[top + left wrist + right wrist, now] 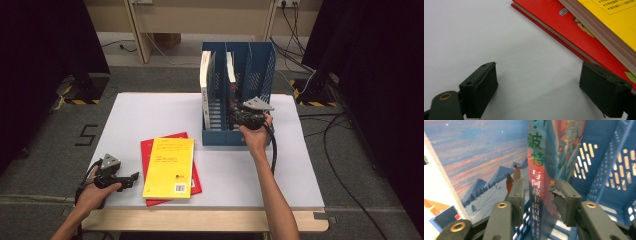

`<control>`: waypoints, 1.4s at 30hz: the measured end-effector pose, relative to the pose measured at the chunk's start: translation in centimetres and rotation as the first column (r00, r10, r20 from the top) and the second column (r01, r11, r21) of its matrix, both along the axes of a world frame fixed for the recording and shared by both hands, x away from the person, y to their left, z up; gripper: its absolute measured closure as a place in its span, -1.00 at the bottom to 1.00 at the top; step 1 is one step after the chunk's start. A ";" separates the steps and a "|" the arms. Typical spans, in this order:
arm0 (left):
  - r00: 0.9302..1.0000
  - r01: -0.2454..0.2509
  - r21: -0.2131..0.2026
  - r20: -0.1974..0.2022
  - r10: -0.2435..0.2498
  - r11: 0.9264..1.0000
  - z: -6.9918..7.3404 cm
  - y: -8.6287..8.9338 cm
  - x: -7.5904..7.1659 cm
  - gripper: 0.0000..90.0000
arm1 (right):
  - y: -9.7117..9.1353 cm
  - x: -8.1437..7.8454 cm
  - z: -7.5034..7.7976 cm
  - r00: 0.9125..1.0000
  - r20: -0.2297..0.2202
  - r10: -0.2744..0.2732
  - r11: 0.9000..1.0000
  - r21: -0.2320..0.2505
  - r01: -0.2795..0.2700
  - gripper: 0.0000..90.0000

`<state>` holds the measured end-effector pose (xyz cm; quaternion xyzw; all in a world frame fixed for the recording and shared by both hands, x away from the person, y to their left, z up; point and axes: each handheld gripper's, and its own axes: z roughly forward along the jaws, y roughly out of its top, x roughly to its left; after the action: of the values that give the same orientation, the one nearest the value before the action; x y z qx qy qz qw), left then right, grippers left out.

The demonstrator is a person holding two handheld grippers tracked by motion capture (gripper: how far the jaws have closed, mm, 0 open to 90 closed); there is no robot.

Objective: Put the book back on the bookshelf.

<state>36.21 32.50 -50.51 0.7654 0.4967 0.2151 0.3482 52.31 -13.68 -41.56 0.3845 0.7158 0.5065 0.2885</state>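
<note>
Grey-carpeted room, white tabletop (pixel 150 115) at centre.
Black curtains (pixel 45 40) hang upper left and upper right; cables (pixel 340 150) trail across the floor (pixel 45 165) at right.

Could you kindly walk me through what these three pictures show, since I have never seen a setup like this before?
There is no robot arm here: a person holds a two-jaw tool in each hand. The high view looks down on a white table. The other two pictures come from cameras riding on the tools, looking along their black jaws.

On the table lies a yellow book on top of a red book, and behind them stands a blue file rack with upright books in it.

The left gripper rests near the books with its jaws wide apart over bare table, holding nothing.

The right gripper is at the rack. Its jaws stand on either side of the spine of an upright book with Chinese lettering, with small gaps showing, so they look released rather than clamped.
</note>
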 end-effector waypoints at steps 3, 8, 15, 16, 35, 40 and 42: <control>1.000 0.001 -0.001 0.000 -0.001 1.000 0.0 0.0 0.0 -0.69 | -0.5 -0.7 0.2 1.000 0.001 0.003 1.000 0.001 -0.003 0.31; 1.000 0.000 -0.001 0.000 0.000 1.000 0.0 0.0 0.0 -0.69 | -1.1 -1.7 0.7 1.000 0.004 0.014 1.000 0.021 -0.014 0.24; 1.000 0.000 0.000 0.001 0.000 1.000 0.0 0.0 0.0 -0.69 | -0.9 -3.1 1.4 1.000 -0.002 0.030 0.999 0.043 -0.030 0.16; 1.000 0.000 -0.001 0.000 0.000 1.000 0.0 0.0 0.0 -0.69 | -0.9 -3.3 1.4 0.999 -0.002 0.036 0.998 0.046 -0.036 0.15; 1.000 0.000 0.000 0.001 0.000 1.000 0.0 0.0 0.0 -0.69 | 1.0 -6.6 1.8 0.995 -0.041 0.095 0.990 0.112 -0.090 -0.04; 1.000 0.000 0.000 0.002 0.000 1.000 0.0 0.0 0.0 -0.69 | 1.8 -7.4 1.5 0.991 -0.052 0.126 0.987 0.112 -0.119 -0.06; 1.000 0.001 -0.001 0.000 -0.001 1.000 0.0 0.0 0.0 -0.69 | 2.0 -7.7 1.3 0.988 -0.059 0.140 0.985 0.112 -0.132 -0.07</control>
<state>36.19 32.51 -50.49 0.7655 0.4962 0.2147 0.3488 44.63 -11.65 -40.25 0.3663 0.7211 0.5499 0.2081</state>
